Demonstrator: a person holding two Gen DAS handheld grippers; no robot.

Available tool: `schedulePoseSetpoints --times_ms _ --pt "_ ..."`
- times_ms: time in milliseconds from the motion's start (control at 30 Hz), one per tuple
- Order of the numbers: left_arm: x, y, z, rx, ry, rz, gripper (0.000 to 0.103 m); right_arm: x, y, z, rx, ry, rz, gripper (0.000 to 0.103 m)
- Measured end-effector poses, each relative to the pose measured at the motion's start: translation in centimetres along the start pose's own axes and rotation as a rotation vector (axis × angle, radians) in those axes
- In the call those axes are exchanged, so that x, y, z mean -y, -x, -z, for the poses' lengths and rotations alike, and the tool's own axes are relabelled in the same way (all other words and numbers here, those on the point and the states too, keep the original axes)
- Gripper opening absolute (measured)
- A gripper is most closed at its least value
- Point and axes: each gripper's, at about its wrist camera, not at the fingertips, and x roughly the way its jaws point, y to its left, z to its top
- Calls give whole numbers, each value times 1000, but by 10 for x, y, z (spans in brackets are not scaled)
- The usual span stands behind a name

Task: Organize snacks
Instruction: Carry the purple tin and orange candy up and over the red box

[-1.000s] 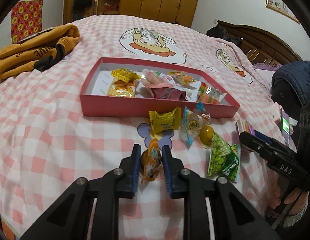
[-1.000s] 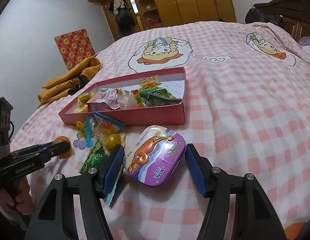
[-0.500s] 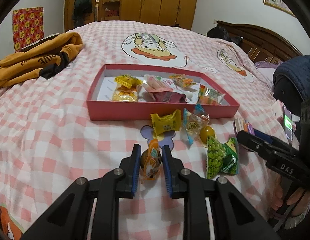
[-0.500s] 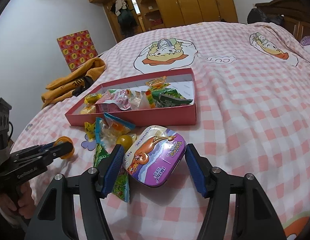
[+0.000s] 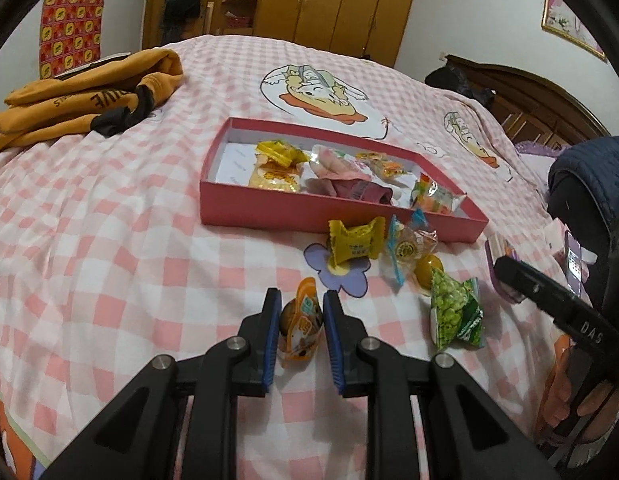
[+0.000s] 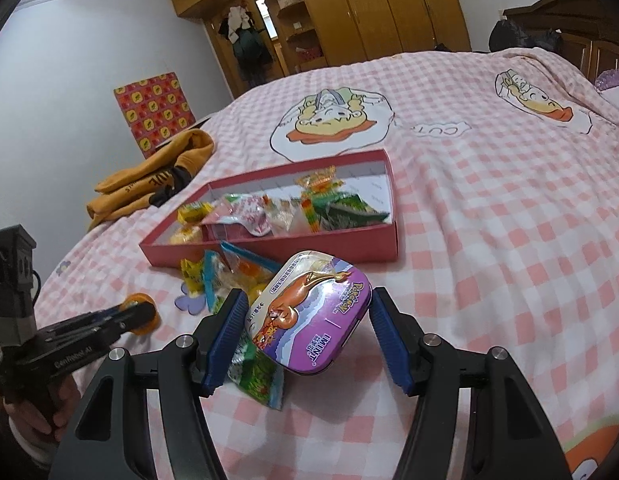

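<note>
Both grippers hold snacks in front of the red box on the checked bed

The left gripper [image 5: 298, 322] pinches a small orange-wrapped snack [image 5: 301, 327] between its blue pads, low over the pink checked bedspread [image 5: 109, 240]. The right gripper [image 6: 307, 322] clamps a purple mint tin [image 6: 309, 312], tilted, rounded-cornered, with an orange cartoon creature on its lid. The shallow red box [image 5: 269, 210] lies beyond, already holding several wrapped sweets. Just in front of it lie a yellow candy [image 5: 354, 240], a clear blue-edged packet [image 5: 409, 246] and a green pea packet [image 5: 455, 314]
</note>
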Motion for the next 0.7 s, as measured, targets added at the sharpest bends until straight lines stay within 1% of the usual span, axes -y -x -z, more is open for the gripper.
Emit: schedulePoseSetpoints --times_ms 100,233,500,633,700 --pt "3 -1 -6 -6 -17 -1 22 -2 -1 -6 5 -4 -11 64" --pt "4 -1 -16 13 -44 -16 22 -7 -1 -17 36 8 -20 64" --pt "2 -3 -36 32 -37 -19 22 -8 1 -46 93 17 -48 64" --pt "1 -2 -49 51 -38 -15 22 -5 -6 -58 98 20 -37 64" --pt "-1 -6 -56 47 -30 -2 22 -3 -13 -65 94 26 -33 64"
